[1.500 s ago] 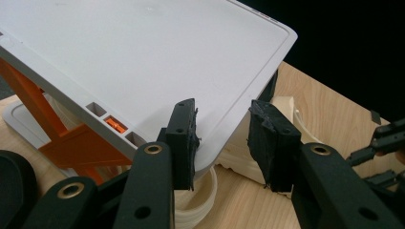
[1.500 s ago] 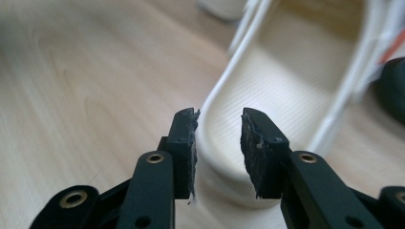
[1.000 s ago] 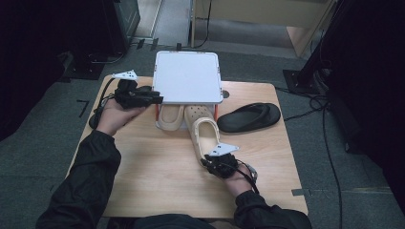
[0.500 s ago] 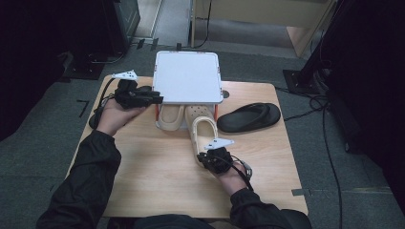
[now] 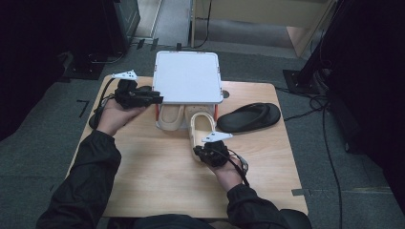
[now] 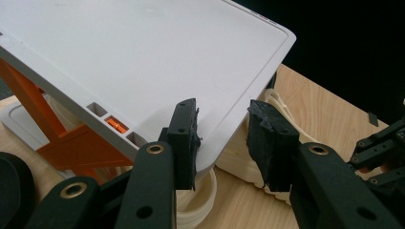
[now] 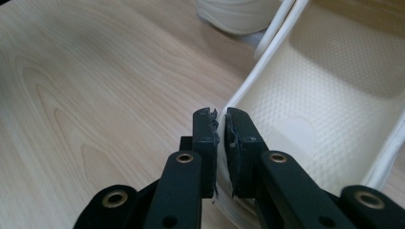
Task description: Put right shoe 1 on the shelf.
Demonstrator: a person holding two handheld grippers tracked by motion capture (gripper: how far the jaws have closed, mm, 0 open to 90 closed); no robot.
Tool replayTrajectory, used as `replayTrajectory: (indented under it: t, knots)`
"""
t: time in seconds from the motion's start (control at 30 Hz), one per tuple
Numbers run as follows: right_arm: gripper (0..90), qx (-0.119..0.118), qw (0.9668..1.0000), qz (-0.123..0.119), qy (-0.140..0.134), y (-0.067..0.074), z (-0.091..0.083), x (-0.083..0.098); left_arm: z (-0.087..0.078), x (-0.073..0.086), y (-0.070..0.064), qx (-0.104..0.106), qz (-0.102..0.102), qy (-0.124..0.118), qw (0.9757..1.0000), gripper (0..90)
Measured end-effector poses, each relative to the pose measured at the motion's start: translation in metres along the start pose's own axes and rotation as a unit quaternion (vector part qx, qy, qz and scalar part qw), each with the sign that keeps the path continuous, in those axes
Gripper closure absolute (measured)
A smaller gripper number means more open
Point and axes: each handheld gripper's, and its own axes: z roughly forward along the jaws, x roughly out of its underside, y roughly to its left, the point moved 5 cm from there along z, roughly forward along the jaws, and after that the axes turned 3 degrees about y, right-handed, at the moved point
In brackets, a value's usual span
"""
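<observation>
the cream clog [image 5: 199,128], centre of the frame: your right gripper [image 5: 208,151] pinches its heel rim; left gripper [image 5: 152,99] gapes at the white shelf [image 5: 187,76].

The right gripper [image 5: 206,151] pinches the cream clog's [image 5: 199,125] heel rim — the left gripper [image 5: 152,98] sits at the white rack's [image 5: 187,76] corner.

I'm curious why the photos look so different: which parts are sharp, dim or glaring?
High view: wooden table evenly lit, surroundings nearly black. Left gripper view: white tray bright without harsh glare, background black. Right gripper view: cream clog texture sharp, its far end soft.
</observation>
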Motion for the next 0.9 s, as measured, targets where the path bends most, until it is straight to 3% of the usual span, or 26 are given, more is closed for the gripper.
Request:
replayTrajectory:
  t: [0.3,0.67,0.9]
  knots:
    - [83.6,0.004,0.9999,0.011,-0.009,-0.004,0.014,-0.015,0.0,0.0,0.0,0.0,0.001,0.0,1.0,64.4]
    - [83.8,0.014,0.9996,0.022,-0.007,-0.024,0.03,-0.03,0.0,0.0,0.0,0.0,0.0,-0.001,1.0,64.9]
    - [83.8,0.017,0.9994,0.027,-0.012,-0.029,0.038,-0.041,0.0,0.0,0.0,0.0,0.0,-0.001,1.0,64.9]
